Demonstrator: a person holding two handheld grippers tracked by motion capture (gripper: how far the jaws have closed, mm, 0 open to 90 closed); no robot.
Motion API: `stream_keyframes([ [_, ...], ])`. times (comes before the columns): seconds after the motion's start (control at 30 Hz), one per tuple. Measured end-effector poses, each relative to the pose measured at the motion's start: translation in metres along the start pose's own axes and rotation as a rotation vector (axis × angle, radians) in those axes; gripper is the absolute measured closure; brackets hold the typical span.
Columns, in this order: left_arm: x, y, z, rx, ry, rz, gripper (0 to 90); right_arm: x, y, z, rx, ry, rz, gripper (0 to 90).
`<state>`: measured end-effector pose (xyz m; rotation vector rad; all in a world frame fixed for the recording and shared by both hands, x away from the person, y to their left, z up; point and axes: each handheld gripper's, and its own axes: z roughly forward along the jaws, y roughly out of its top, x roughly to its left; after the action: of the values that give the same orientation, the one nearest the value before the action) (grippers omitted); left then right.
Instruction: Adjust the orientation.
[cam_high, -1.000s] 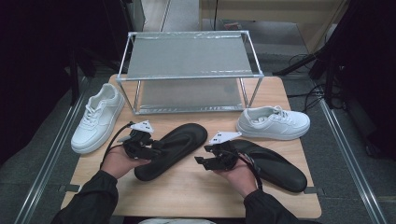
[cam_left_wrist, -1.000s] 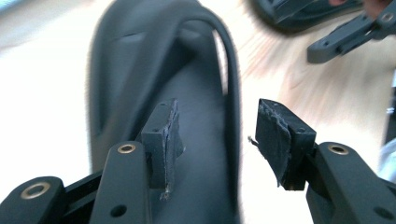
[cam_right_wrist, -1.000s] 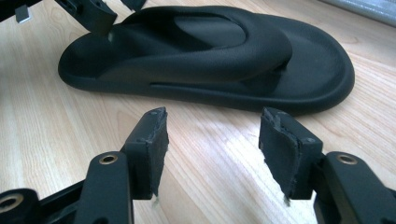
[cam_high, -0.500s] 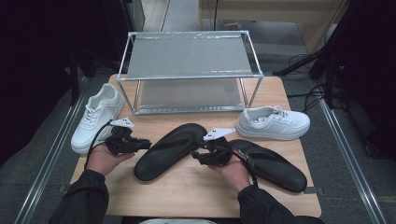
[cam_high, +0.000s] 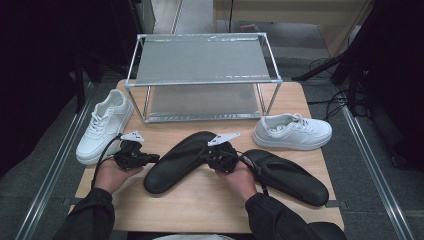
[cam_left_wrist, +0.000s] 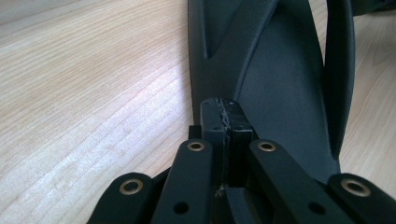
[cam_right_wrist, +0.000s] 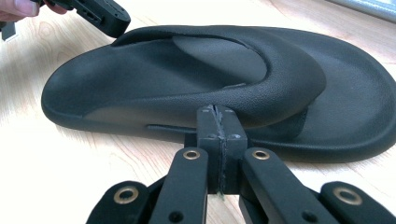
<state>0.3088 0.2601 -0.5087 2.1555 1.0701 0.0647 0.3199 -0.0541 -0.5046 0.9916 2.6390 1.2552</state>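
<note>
Black sandal (cam_high: 177, 161), long axis diagonal, toe toward rack (cam_high: 202, 75)

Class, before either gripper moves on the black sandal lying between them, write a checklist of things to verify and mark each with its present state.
1. Left gripper jaws empty: ok; they have just been closing and now meet with nothing between them.
2. Right gripper jaws empty: ok; likewise just closed.
3. Jaws open enough to take the black sandal: not ok.
4. Sandal flat on the table: ok.
5. Rack shelves free: ok.
6. Right gripper touching the sandal's side: cannot tell.
</note>
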Motion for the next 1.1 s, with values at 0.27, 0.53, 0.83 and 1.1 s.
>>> stream_keyframes([
  [0.27, 0.000, 0.000, 0.003, 0.030, 0.037, 0.008, 90.0, 0.000, 0.000, 0.000, 0.002, 0.003, -0.009, 90.0],
  [0.53, -0.002, -0.006, 0.000, 0.005, 0.033, -0.020, 90.0, -0.001, 0.001, 0.001, 0.009, 0.007, -0.004, 90.0],
  [0.83, -0.024, -0.006, 0.002, 0.043, -0.001, 0.048, 90.0, -0.003, 0.007, 0.005, 0.020, 0.008, -0.015, 90.0],
  [1.1, 0.005, -0.008, -0.003, 0.016, 0.109, -0.037, 90.0, -0.005, 0.010, 0.008, 0.023, 0.007, -0.027, 90.0],
])
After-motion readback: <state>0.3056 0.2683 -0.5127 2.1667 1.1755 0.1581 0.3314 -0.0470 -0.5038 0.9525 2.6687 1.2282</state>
